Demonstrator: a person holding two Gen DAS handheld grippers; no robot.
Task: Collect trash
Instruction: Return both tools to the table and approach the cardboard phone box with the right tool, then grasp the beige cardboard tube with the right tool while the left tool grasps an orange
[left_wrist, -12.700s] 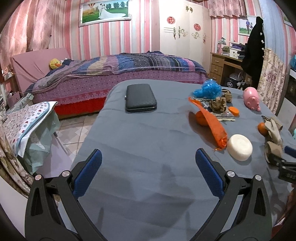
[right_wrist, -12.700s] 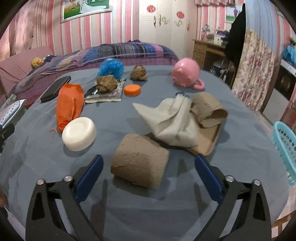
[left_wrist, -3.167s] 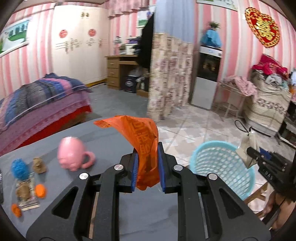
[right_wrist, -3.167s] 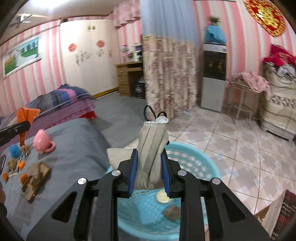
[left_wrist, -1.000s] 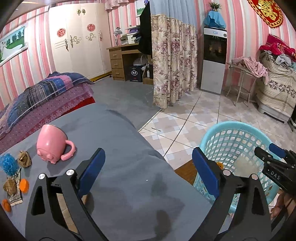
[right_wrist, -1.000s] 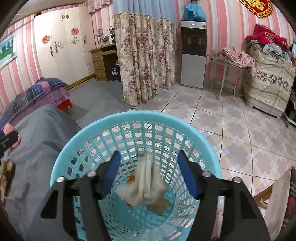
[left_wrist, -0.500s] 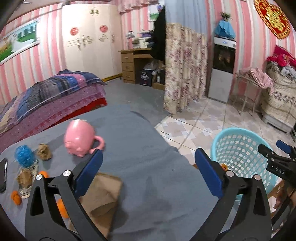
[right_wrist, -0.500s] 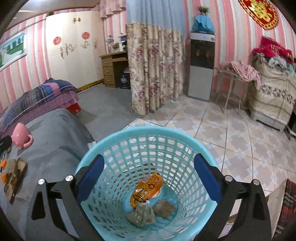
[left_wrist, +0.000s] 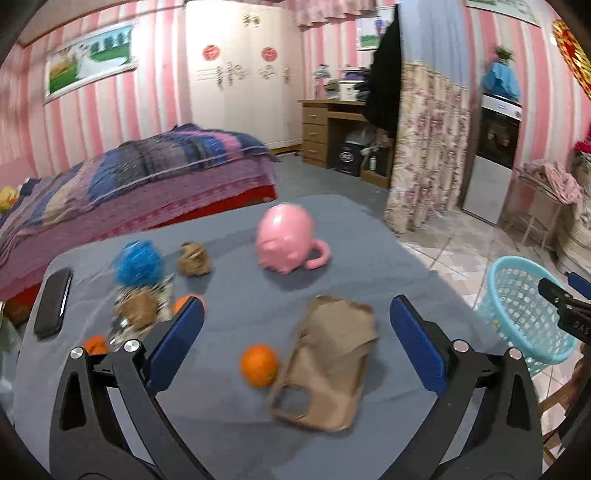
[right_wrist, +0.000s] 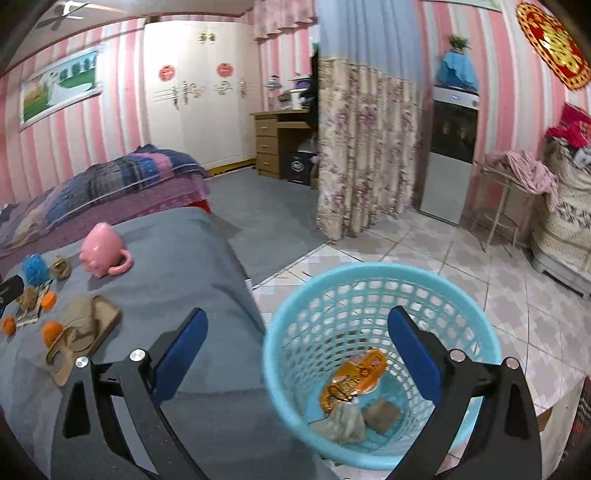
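A light blue mesh trash basket (right_wrist: 376, 280) stands on the tiled floor beside the grey table; it holds an orange bag (right_wrist: 352, 380) and crumpled paper (right_wrist: 341, 424). It also shows in the left wrist view (left_wrist: 517, 295). My right gripper (right_wrist: 295, 354) is open and empty above the basket's near rim. My left gripper (left_wrist: 295, 339) is open and empty over the grey table (left_wrist: 229, 424), above a brown cardboard piece (left_wrist: 328, 354) and an orange (left_wrist: 258, 364). Crumpled brown paper balls (left_wrist: 194, 258) lie further back.
A pink pig mug (left_wrist: 286, 238), a blue mesh ball (left_wrist: 138, 264), a black case (left_wrist: 53, 301) and more small oranges (left_wrist: 96, 345) are on the table. A bed (left_wrist: 129, 177) stands behind it. A floral curtain (right_wrist: 365, 158) hangs beyond the basket.
Both grippers let go of their trash into the basket and opened. The left gripper has swung back left over the table; the right gripper has drawn back from the basket.
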